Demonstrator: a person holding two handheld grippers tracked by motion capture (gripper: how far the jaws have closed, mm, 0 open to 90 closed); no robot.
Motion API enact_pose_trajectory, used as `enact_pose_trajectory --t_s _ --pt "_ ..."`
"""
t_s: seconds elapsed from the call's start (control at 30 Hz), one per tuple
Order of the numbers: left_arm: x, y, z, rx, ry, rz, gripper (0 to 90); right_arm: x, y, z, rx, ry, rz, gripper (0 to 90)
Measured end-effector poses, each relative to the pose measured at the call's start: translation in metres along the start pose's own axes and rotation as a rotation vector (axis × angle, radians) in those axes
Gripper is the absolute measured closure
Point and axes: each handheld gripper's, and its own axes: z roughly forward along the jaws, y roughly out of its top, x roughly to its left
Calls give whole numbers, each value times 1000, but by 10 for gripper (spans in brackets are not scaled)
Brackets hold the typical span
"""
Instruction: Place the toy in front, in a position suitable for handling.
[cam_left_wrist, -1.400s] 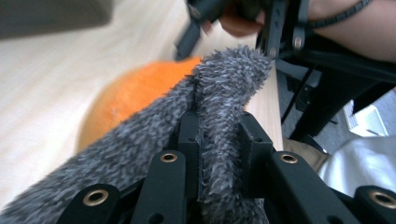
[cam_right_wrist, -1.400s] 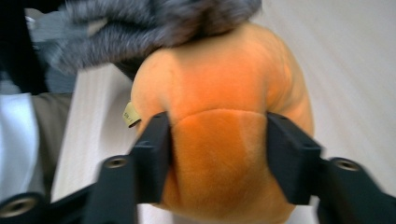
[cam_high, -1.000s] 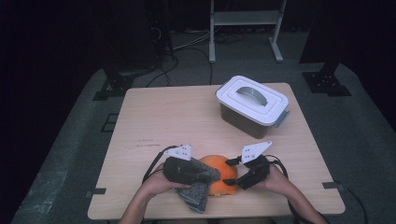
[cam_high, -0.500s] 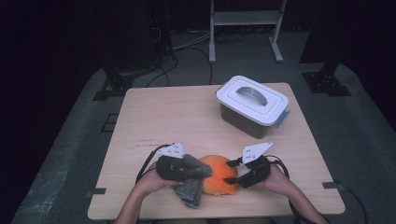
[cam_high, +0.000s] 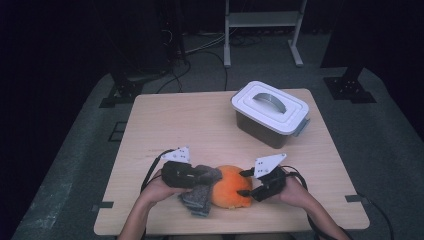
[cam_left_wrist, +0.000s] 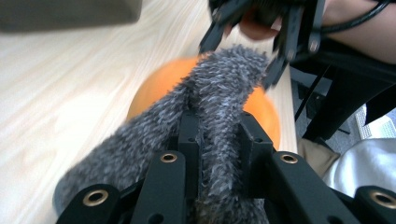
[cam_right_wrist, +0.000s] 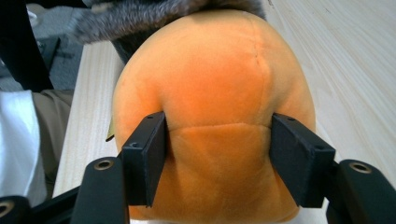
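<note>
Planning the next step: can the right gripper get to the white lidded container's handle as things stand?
Probably not yet. The right gripper has its jaws pressed on the orange plush toy. The table up to the white lidded container looks bare, so releasing the toy should free the way.

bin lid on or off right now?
On. The white lid sits flat and square on the grey bin, handle up, no gap at the rim visible. Whether its side latches are locked cannot be told.

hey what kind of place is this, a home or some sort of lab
Probably a lab or recording studio, not a home: a bare wooden table stands on grey matting amid black surroundings, with cables trailing across the floor and a white metal stand behind.
</note>
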Motion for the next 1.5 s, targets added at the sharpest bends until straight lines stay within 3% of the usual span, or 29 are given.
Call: enact_pose_trajectory --t_s 0.13,0.23,0.33,0.53,0.73,1.1,1.27,1.43,1.5 --pt "-1 5 9 10 -19 11 736 -2 -1 0 -4 13 26 335" --pt "1 -2 12 13 -28 -7 740 -6 -5 -5 -26 29 73 290" --pt "1 -9 11 5 -40 -23 742 -7 -7 -8 -15 31 81 271" --pt "2 -13 8 10 -56 -27 743 -5 -8 0 -16 53 117 305" --pt "4 -20 4 24 -46 -32 742 -5 -11 0 -13 55 117 328" --pt "15 -36 -5 7 -24 -88 742 -3 -10 0 -5 39 110 328" --pt "14 -27 -8 0 9 -78 742 -2 -7 1 4 27 83 328" --pt "7 -7 0 14 8 -24 742 -2 -7 2 12 27 77 325" --pt "3 1 2 -2 -9 -3 742 -1 -8 2 11 28 77 323"
